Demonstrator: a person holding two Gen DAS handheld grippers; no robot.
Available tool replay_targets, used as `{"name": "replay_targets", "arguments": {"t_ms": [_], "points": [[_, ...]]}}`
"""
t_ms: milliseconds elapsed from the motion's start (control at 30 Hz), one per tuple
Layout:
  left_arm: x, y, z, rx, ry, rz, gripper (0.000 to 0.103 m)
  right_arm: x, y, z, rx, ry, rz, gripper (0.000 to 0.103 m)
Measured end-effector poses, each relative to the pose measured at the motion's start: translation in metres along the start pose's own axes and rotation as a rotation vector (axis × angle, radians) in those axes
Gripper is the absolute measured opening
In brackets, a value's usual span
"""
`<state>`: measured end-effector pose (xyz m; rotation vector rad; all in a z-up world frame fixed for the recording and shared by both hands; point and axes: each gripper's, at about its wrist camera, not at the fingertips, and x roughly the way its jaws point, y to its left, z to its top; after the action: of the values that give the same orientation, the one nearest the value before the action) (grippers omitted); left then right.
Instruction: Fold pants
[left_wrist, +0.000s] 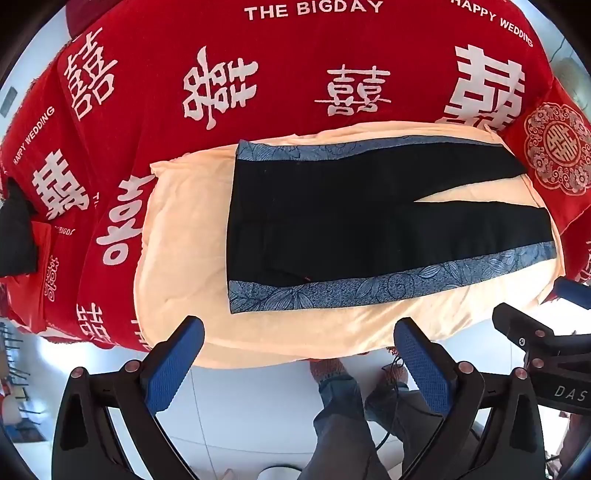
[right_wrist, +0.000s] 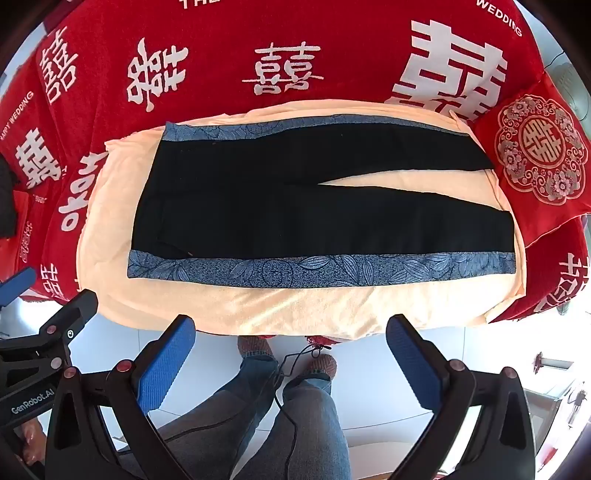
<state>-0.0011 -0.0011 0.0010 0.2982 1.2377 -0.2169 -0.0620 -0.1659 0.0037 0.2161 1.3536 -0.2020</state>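
Right, pants (left_wrist: 369, 225) lie flat on the cream blanket (left_wrist: 177, 236), waist left, legs right w/ a gap between. Your left gripper (left_wrist: 299, 363) and right gripper (right_wrist: 290, 356) both hang spread wide, holding nothing, short of the near edge. Risk: pinch blanket along w/ the floral stripe (right_wrist: 321, 271) and the fold drags both. Cover (left_wrist: 295, 55) reads "THE BIGDAY", "HAPPY WEDDING"; gripper says "GenRobot.AI".

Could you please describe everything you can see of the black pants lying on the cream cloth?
The black pants are of matte fabric, with a blue leaf-patterned stripe down each outer side. They lie flat and unfolded on the cream cloth, waist to the left, legs to the right, splitting in a narrow V. Nothing but the cloth touches them; both grippers hang short of it.
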Motion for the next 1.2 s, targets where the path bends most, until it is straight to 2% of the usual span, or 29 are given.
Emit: {"name": "replay_targets", "arguments": {"t_ms": [67,533,600,1200], "points": [[0.000,0.002,0.000,-0.015,0.017,-0.025,0.103,0.000,0.000,0.000,0.000,-0.002,-0.004,0.103],[0.005,0.009,-0.009,-0.033,0.041,-0.013,0.103,0.002,0.001,0.002,0.007,0.011,0.008,0.103],[0.008,0.002,0.001,-0.020,0.052,-0.016,0.103,0.002,0.001,0.000,0.008,0.006,0.011,0.103],[0.018,0.002,0.007,-0.005,0.078,-0.036,0.103,0.012,0.003,0.008,0.019,0.032,0.040,0.103]]}}
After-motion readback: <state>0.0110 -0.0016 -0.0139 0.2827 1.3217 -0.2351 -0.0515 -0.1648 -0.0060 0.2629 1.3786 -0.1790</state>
